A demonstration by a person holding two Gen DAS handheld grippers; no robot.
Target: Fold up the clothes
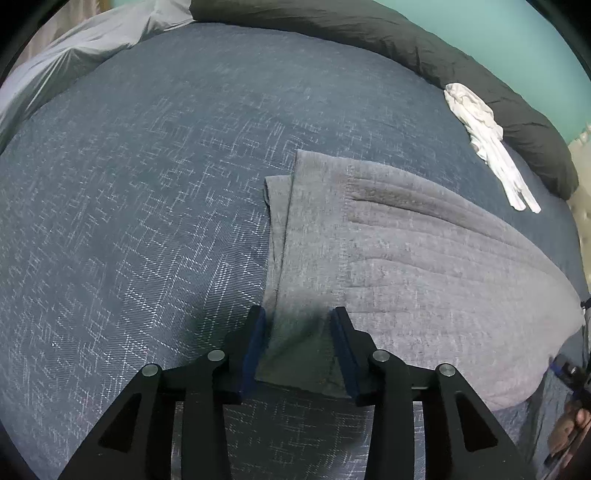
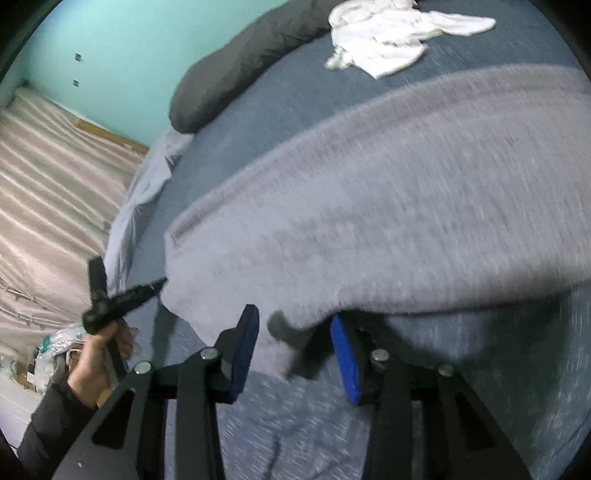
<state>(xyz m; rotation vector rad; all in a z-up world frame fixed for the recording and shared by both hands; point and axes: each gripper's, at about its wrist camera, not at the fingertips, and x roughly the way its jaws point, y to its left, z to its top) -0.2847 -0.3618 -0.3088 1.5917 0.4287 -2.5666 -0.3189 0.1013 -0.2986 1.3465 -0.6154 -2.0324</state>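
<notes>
A grey knitted garment lies folded on the blue bedspread. In the left wrist view my left gripper stands open, and the garment's near left corner lies flat between its blue pads. The blurred right wrist view shows the same garment with its near edge raised and a shadow under it. My right gripper is open, with a lobe of that edge hanging between the pads. At the garment's left corner, a person's hand holds the left gripper.
A crumpled white garment lies at the far side of the bed against a long dark bolster. A pale grey sheet hangs off the bed's edge. Beige striped floor and a teal wall lie beyond.
</notes>
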